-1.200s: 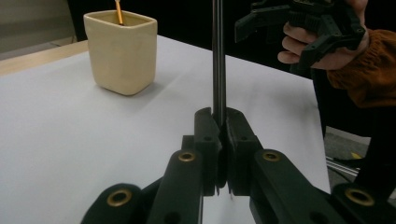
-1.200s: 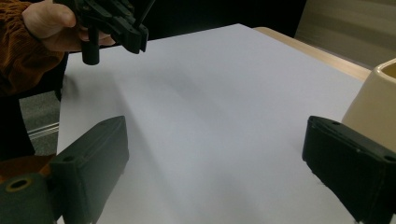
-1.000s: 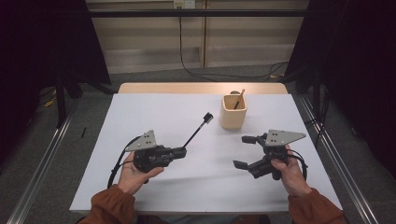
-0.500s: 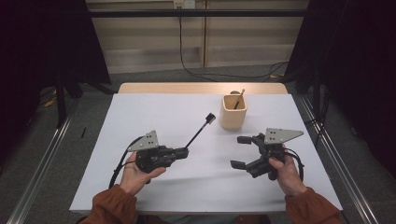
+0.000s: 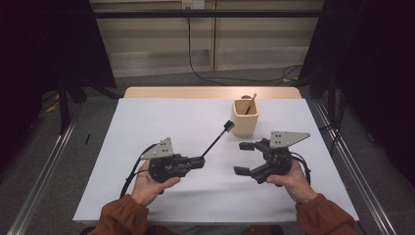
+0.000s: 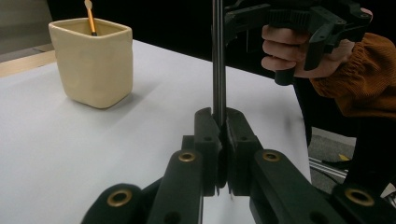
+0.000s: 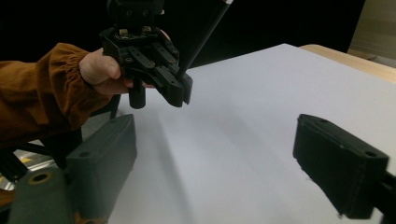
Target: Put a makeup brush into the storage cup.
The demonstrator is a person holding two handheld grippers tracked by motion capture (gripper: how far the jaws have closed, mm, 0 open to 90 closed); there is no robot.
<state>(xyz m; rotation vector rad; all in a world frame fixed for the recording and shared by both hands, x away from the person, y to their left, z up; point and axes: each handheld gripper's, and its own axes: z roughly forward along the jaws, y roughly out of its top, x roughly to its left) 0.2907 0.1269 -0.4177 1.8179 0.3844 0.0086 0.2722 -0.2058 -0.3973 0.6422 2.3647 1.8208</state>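
Left gripper (image 5: 199, 161) pinches the lower end of a thin black brush (image 5: 215, 142); its head points toward 1 o'clock, near the cream cup (image 5: 244, 118). Right gripper (image 5: 243, 157) spread wide, empty, at 3 o'clock of the brush. Judged light, rigid, smooth; best held low on the handle. No readable labels or writing.

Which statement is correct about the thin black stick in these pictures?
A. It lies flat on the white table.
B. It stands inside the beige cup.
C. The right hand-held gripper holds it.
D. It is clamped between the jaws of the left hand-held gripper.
D: the left hand-held gripper has its jaws shut on the black stick, while the right hand-held gripper is open and holds nothing.
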